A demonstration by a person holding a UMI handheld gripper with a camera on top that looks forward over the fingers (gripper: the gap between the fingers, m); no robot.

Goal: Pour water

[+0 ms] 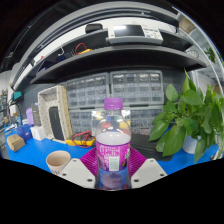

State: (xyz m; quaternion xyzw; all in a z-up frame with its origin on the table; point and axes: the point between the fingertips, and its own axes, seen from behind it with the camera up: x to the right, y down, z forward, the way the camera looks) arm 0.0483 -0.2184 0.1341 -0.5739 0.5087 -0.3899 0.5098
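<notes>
My jaws pinch the water bottle [112, 145] upright above the bench [35, 158]; next I tilt it over the paper cup [58, 160] just left.

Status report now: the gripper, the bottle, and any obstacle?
Gripper shut on water bottle, upright, purple cap on. Paper cup beside it on blue table, apart. Nothing in the way.

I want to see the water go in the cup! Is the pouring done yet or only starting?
Only starting. Done: the gripper has reached the water bottle, which stands upright between its fingers, purple cap on. I cannot tell whether the fingers press on it yet. Left: carry it to the paper cup on the blue table and tip it. I cannot see water in the cup.
</notes>
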